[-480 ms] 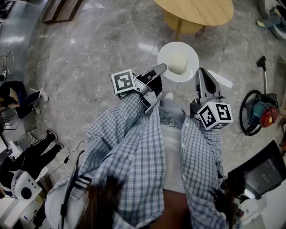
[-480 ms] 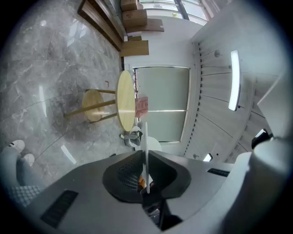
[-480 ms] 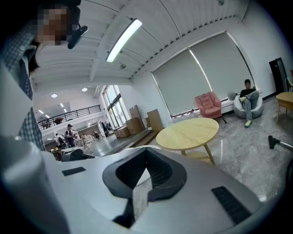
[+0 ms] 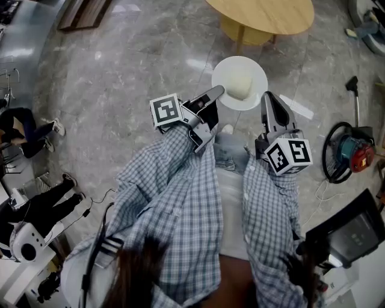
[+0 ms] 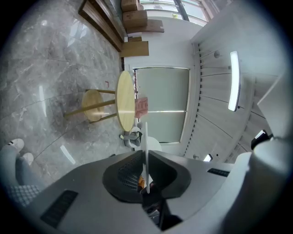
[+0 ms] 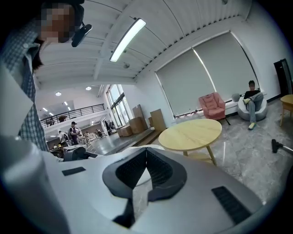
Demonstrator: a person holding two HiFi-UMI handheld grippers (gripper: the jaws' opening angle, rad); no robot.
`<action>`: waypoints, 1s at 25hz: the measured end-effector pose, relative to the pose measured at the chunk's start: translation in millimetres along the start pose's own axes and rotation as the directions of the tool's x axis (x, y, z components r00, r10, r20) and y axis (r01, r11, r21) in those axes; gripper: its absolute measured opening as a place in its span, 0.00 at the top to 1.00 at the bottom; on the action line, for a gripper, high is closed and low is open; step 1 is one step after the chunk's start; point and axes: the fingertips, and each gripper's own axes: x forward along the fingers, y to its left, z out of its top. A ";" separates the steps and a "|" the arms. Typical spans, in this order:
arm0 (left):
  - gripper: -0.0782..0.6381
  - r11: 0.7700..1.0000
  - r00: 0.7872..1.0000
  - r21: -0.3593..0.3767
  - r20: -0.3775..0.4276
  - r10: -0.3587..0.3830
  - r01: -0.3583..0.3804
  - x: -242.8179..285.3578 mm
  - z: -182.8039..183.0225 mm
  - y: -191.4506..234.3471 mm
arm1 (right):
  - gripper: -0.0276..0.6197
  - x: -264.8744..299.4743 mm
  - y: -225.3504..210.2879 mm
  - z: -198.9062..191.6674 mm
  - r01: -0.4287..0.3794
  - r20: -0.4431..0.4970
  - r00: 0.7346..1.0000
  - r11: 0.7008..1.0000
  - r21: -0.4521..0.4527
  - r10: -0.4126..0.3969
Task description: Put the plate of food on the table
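- Head view: your left gripper (image 4: 218,91) clamps the rim of the plate (image 4: 224,71), short of the table (image 4: 271,15).
- Pale food (image 4: 239,85) lies on it.
- Your right gripper (image 4: 266,97), closed on nothing, sits beside the plate.

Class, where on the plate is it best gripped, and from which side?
By its thin rim, coming in level from the edge, one jaw above and one below. The plate is flat, and the food heaps in its middle. The left gripper holds it so.

light: bright, even | source: ceiling strip lamp (image 6: 127,38), upper left | glare: pale streaks on marble floor (image 4: 195,63) | edges: fisheye bend, dark corners in gripper views
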 end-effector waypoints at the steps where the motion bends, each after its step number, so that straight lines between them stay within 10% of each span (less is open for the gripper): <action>1: 0.85 1.000 1.000 0.000 0.002 0.001 -0.001 -0.2 0.0 0.3 | 0.95 0.1 0.2 -0.4 -0.001 -0.002 1.000 1.000 -0.005 0.001; 25: 0.85 1.000 0.998 0.012 0.059 -0.013 0.013 -0.7 -24.7 -9.5 | 0.95 -35.6 -20.7 -4.5 0.015 0.021 1.000 0.996 0.090 -0.017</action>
